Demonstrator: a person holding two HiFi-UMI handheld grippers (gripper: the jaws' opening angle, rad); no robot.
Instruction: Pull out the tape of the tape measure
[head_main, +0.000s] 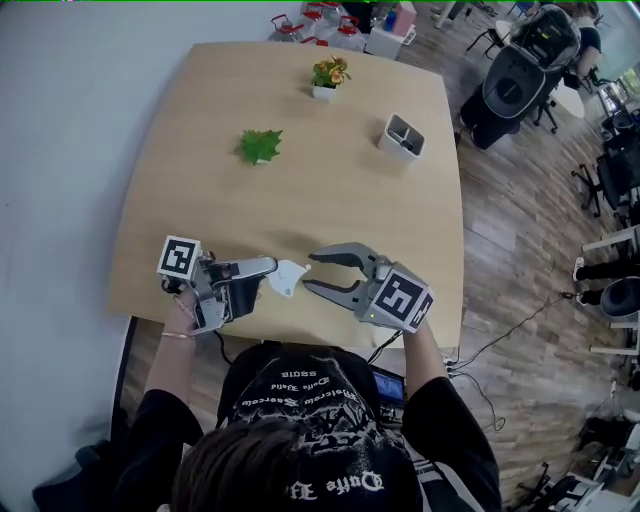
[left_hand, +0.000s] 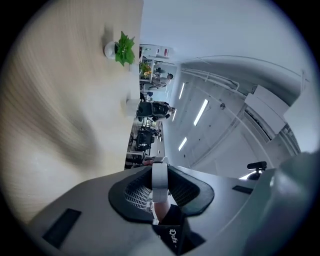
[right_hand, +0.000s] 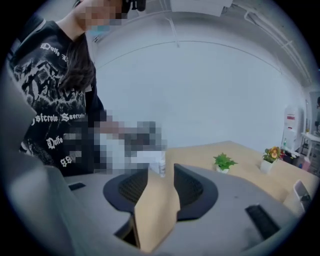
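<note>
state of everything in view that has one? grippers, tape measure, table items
left gripper: shut on tape measure
right gripper: open, nothing between fingers
tape measure: held off the table, no tape seen drawn out
green plant: upright
flower pot: upright
white holder: upright

The wooden table (head_main: 330, 180) is pale tan, the small leafy plant (head_main: 259, 145) bright green, the plastic tape measure (head_main: 288, 278) white, the left gripper (head_main: 268, 272) and right gripper (head_main: 309, 270) grey with black-and-white marker cubes, and the person's shirt (head_main: 310, 400) black with white lettering.
</note>
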